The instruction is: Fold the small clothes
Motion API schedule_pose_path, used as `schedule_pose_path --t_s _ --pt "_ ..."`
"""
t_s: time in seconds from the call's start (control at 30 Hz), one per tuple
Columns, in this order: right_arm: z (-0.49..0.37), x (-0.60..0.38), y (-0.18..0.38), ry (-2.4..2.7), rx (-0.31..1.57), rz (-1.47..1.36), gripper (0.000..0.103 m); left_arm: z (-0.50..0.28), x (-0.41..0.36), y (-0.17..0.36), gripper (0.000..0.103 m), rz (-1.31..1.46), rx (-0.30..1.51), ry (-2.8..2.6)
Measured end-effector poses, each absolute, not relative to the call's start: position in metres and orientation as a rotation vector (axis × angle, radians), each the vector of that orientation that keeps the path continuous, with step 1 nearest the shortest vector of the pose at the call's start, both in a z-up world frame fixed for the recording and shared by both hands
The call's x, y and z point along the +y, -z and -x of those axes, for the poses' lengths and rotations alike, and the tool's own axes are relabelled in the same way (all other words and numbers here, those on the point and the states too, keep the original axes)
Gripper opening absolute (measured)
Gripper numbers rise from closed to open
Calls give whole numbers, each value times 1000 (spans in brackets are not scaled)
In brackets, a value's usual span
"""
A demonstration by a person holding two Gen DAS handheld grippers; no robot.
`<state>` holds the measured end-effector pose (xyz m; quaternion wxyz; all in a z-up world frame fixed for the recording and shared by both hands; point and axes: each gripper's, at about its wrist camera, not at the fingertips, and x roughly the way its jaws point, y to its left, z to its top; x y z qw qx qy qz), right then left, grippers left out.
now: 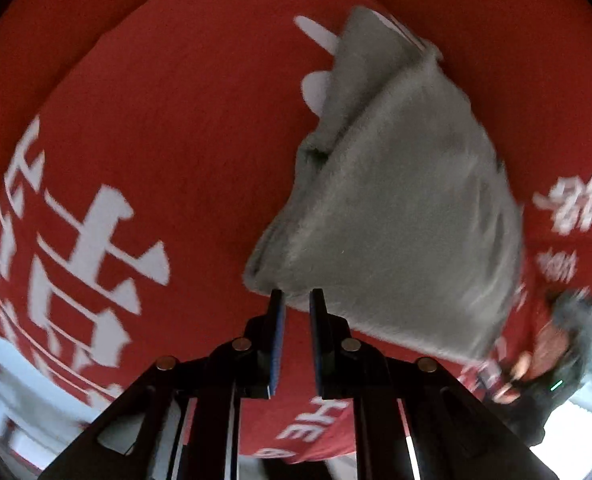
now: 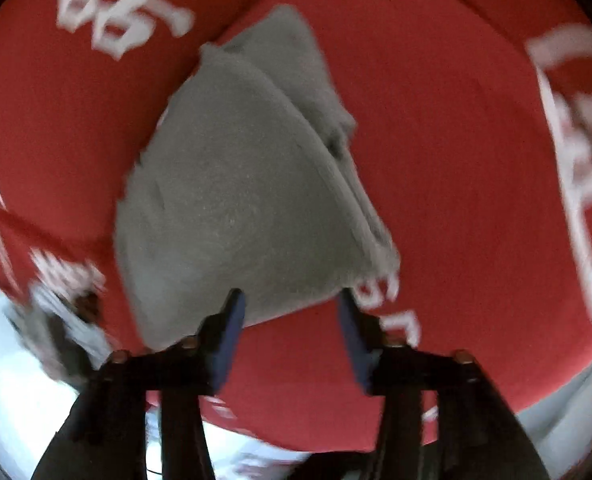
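A small grey fleecy garment [image 1: 400,200] lies folded in layers on a red cloth with white characters [image 1: 144,128]. My left gripper [image 1: 297,300] hovers just short of the garment's near left corner; its jaws stand a narrow gap apart with nothing between them. In the right wrist view the same garment [image 2: 240,200] fills the middle. My right gripper [image 2: 290,300] is open wide at the garment's near edge, and nothing is held between its blue pads [image 2: 232,320]. Both views are motion-blurred.
The red cloth [image 2: 456,160] covers the whole work surface. Its near edge drops off to a pale floor [image 1: 0,392]. The other hand-held gripper and the person's hand [image 1: 552,352] show at the right of the left wrist view.
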<state>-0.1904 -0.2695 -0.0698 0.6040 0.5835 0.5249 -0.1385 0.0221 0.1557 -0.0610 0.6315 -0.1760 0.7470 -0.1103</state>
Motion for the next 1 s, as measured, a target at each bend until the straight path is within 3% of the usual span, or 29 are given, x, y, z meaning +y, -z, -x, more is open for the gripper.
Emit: schedule_pose_path --t_s 0.03,0.07,0.1,0.27,0.37,0.5,0.67,0.77,1.0 --pt "196 -269 74 337 1194 -1392 54 -26 156 60 33 425 1709 247" --pt "200 -270 79 355 1171 -1431 54 -24 157 60 73 447 1704 238" --pt "204 -271 84 372 1148 -1472 54 -24 156 57 93 434 1689 217" --pt "206 -275 105 453 1063 -1586 52 -23 138 48 93 335 1686 233" --pt "197 -277 106 496 1108 -1574 8 -27 135 47 93 298 1680 209" --pt "177 -278 78 404 1160 -1346 7 -27 141 43 93 200 1643 195" --pt "177 -283 99 430 1245 -1312 8 -26 144 39 93 134 1619 200" --pt "177 -272 80 490 1278 -1196 28 -23 150 35 93 88 1613 243" --pt "130 -189 61 99 1280 -1241 28 -18 170 14 93 42 1536 278"
